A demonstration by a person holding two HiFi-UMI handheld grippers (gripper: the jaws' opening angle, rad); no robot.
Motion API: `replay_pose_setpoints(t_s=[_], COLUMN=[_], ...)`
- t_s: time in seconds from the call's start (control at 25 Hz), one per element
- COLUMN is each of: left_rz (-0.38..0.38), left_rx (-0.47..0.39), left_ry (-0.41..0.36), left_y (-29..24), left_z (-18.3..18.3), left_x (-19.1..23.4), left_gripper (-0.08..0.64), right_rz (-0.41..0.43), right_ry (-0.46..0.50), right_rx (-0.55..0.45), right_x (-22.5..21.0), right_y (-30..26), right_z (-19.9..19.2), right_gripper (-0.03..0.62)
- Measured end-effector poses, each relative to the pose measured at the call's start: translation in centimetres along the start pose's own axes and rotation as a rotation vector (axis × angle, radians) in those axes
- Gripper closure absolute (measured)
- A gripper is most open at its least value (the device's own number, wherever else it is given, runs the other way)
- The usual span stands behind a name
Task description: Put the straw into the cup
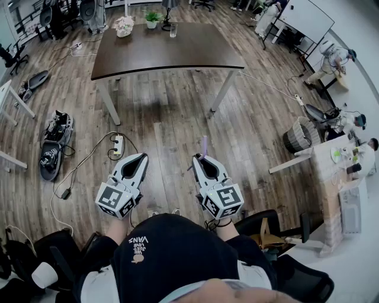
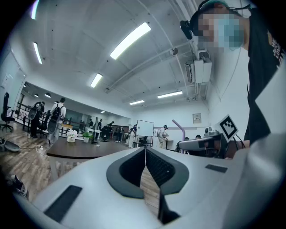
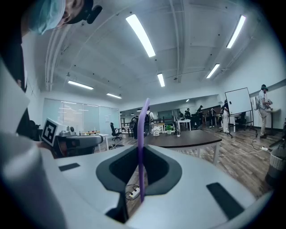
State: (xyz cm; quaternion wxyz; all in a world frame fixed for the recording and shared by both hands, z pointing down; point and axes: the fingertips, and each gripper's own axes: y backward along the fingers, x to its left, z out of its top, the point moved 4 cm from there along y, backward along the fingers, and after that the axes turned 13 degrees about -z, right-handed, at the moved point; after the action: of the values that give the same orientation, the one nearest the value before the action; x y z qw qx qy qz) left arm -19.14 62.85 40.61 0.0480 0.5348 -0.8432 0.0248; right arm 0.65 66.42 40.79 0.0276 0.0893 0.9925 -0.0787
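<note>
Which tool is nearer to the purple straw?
Right. The right tool is clamped on the straw; the left tool is shut, off to its side, apart.

Black shirt (image 1: pixel 177 251) print (image 1: pixel 140 244): "VANS" in white capitals, upside down in the head view.
Smaller lines just beside it: too small to read.
Framed wall sign (image 2: pixel 197 117): in the left gripper view, lettering too small to read.

Dark-topped table (image 1: pixel 177 50) on white legs over a wood floor (image 1: pixel 172 118). At the table's far edge, white flowers (image 1: pixel 124 26) and a green plant (image 1: pixel 153 19). Nearer than the table, a power strip (image 1: pixel 118 144); right of the table, a whiteboard (image 1: pixel 307 18) and a bin (image 1: pixel 300 135).
</note>
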Motion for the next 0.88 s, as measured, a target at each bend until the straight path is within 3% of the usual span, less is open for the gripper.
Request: replay_pose_setpoints(t_s=[0.4, 0.88], left_rz=[-0.008, -0.041], left_rx=[0.001, 0.009], left_ry=[0.009, 0.028], left_y=[0.6, 2.7], left_z=[-0.3, -0.7], left_x=[1.2, 3.7], left_gripper=[0.543, 0.543], right_rz=[0.03, -0.011], right_ry=[-0.035, -0.044], right_rx=[-0.021, -0.017], right_x=[1.1, 3.6], right_y=[-0.9, -2.2], right_z=[0.0, 0.0], right_gripper=[0.548, 0.548])
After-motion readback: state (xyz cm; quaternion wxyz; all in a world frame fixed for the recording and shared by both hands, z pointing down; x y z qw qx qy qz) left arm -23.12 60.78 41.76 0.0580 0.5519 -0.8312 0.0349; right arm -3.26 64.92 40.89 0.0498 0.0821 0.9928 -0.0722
